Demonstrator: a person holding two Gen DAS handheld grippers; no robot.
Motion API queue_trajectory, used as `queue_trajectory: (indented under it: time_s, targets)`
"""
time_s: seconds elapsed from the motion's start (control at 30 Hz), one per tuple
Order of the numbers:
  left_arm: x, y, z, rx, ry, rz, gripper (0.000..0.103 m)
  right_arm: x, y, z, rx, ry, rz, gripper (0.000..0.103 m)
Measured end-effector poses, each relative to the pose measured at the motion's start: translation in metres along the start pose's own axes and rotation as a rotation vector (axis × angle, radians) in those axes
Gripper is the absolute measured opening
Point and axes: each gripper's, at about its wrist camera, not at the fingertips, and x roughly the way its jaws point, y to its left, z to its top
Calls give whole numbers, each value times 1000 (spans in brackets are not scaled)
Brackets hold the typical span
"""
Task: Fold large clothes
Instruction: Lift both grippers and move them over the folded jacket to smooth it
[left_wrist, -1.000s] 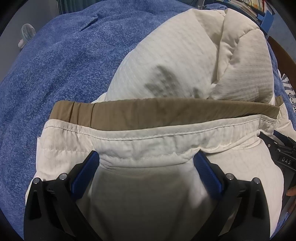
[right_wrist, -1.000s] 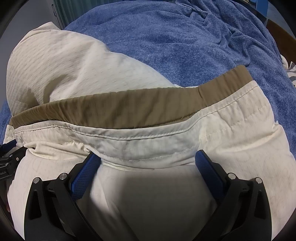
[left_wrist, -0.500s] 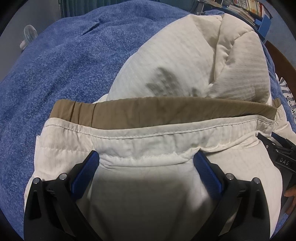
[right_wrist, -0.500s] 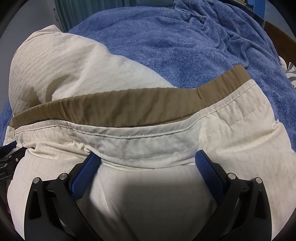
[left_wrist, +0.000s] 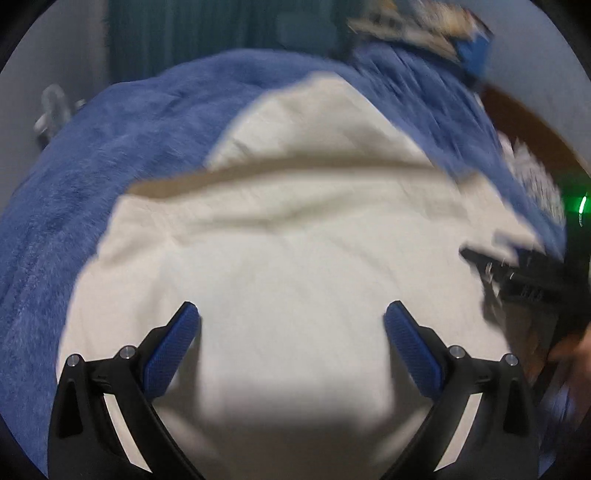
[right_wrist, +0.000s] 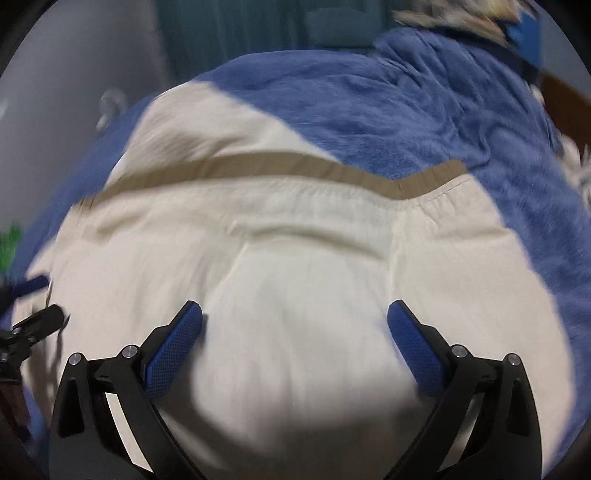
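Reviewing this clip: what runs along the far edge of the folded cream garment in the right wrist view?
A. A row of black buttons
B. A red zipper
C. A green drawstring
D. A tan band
D. In the right wrist view, a tan band lines the far edge of the cream garment, which lies on the blue blanket; no zipper, buttons or drawstring show.

blue blanket (right_wrist: 424, 122), teal curtain (left_wrist: 221, 33), perhaps books (left_wrist: 406, 22)
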Motion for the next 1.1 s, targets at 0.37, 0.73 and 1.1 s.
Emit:
queue_trajectory:
  time_s: [0.37,0.73,1.1]
  targets:
    - [27,-11,-38,76,42,22,97,-2,0,-52,-152,36,-42,97]
    - [22,-10,-38,81,4,15,97,-6,3,-64,-169,-57,-47,98]
    - [-47,54,-60,34,8,34,97,-73,-38,-99,-263,-75,-105,96]
